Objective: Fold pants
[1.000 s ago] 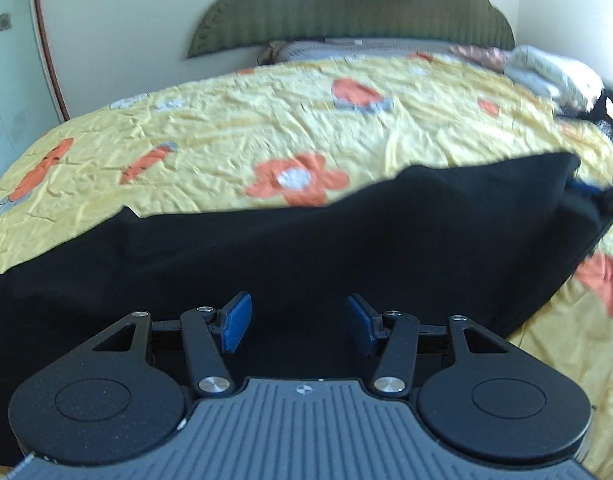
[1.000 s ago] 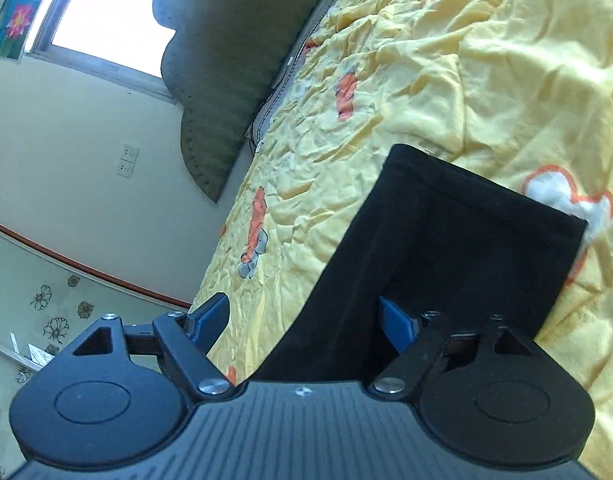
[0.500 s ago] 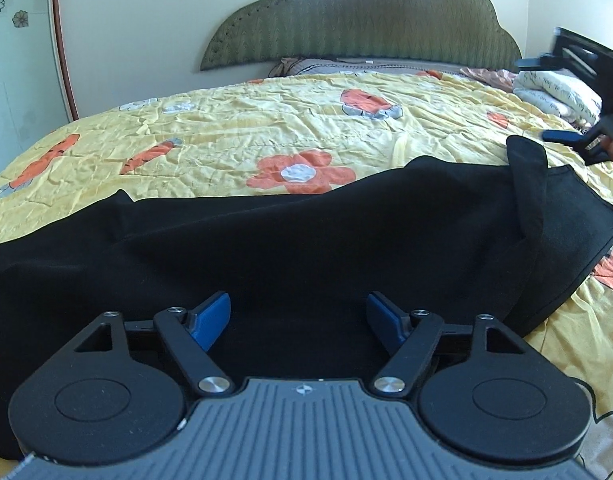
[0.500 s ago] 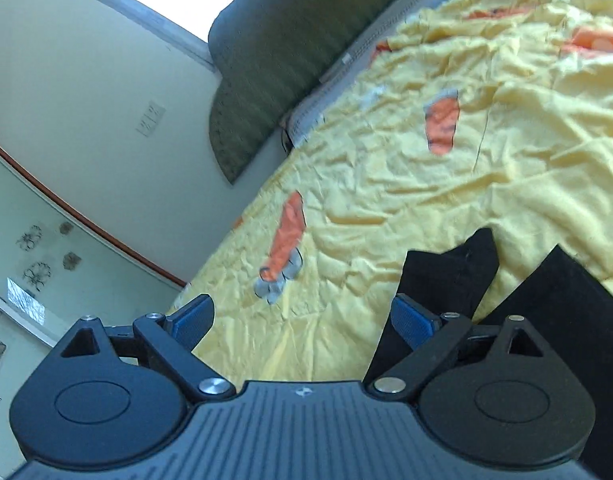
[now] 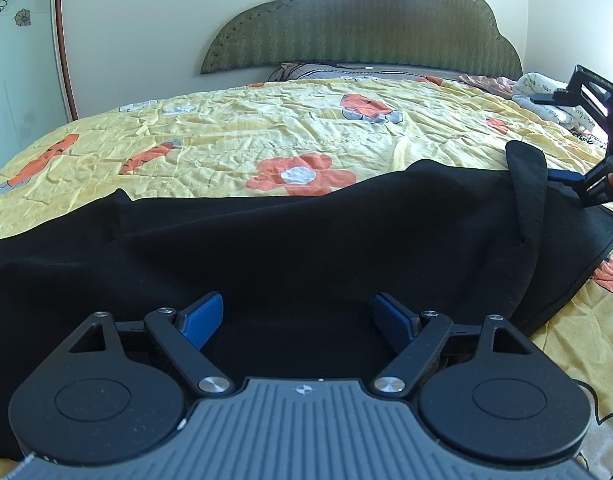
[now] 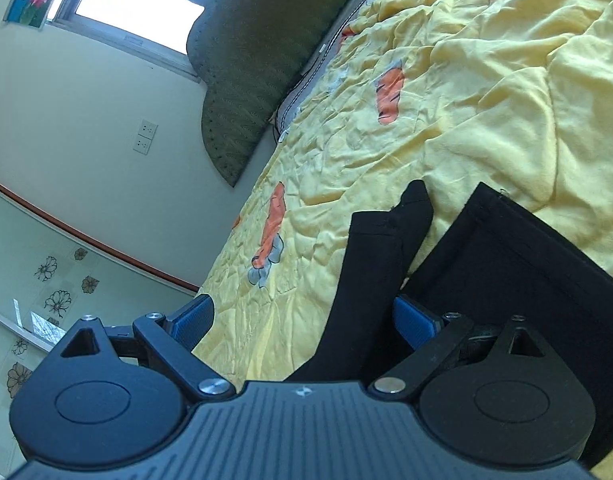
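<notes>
Left wrist view: the left tool (image 5: 296, 316), jaws just opened and empty, hovered over the pants (image 5: 306, 240), whose long axis ran 9-to-3 across the bed (image 5: 266, 132). Right wrist view: the right tool (image 6: 304, 322), spread wide, gripped nothing; a loose hem flap (image 6: 380, 248) lay at 12 o'clock.

The black pants (image 5: 290, 248) lie stretched in a long band across the near side of the bed, flat against the yellow flowered bedspread (image 5: 266, 132). The fabric is plain, dark and matte, with soft wrinkles and a low ridge along its far edge. At the right end the hems sit apart: one leg end curls up into a narrow upright flap (image 6: 390, 248), while the other leg end (image 6: 518, 256) lies flat and broad beside it, its stitched hem showing, a sliver of bedspread between them.
</notes>
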A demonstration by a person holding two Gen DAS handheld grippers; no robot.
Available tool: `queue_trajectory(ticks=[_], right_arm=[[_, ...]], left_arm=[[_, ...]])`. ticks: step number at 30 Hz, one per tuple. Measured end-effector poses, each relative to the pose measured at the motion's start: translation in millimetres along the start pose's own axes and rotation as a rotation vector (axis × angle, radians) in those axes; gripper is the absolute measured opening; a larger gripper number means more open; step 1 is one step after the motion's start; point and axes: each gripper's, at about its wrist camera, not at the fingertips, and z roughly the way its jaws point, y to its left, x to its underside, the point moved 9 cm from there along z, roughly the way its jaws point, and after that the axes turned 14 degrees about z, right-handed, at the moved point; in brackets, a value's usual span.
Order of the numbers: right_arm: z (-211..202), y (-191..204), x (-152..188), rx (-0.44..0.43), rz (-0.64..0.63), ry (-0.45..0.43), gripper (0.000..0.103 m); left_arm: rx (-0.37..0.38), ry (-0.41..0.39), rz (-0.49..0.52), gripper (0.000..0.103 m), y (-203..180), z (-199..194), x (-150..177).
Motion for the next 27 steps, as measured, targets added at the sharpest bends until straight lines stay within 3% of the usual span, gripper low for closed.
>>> queue_trajectory(ticks=[11, 16, 20, 21, 23, 25, 27], right_arm=[[5.7, 9.0, -19.0, -0.059, 0.005, -0.054, 0.096], [6.5, 15.8, -11.5, -0.047, -0.029, -0.013, 0.097], [23.2, 8.0, -13.3, 0.016, -0.054, 0.001, 0.096], [28.3, 6.3, -15.7, 0.029, -0.067, -0.004, 0.093], [37.7, 2.2, -21.5, 0.065, -0.078, -0.017, 0.070], [44.3, -4.6, -27.4, 0.123, -0.090, -0.030, 0.026], [46.7, -13.3, -31.6, 0.157, -0.086, -0.040, 0.011]], left_arm=[[0.003, 0.001, -0.002, 0.088, 0.0, 0.8, 0.1], [0.004, 0.002, -0.004, 0.089, 0.3, 1.4, 0.0], [0.004, 0.002, -0.004, 0.090, 0.4, 1.2, -0.2], [0.004, 0.002, -0.004, 0.090, 0.4, 1.1, -0.2], [0.005, 0.002, -0.004, 0.090, 0.4, 1.1, -0.3], [0.008, -0.003, -0.007, 0.091, 0.8, 1.5, -0.7], [0.010, -0.015, -0.003, 0.088, -0.4, -1.1, -2.7]])
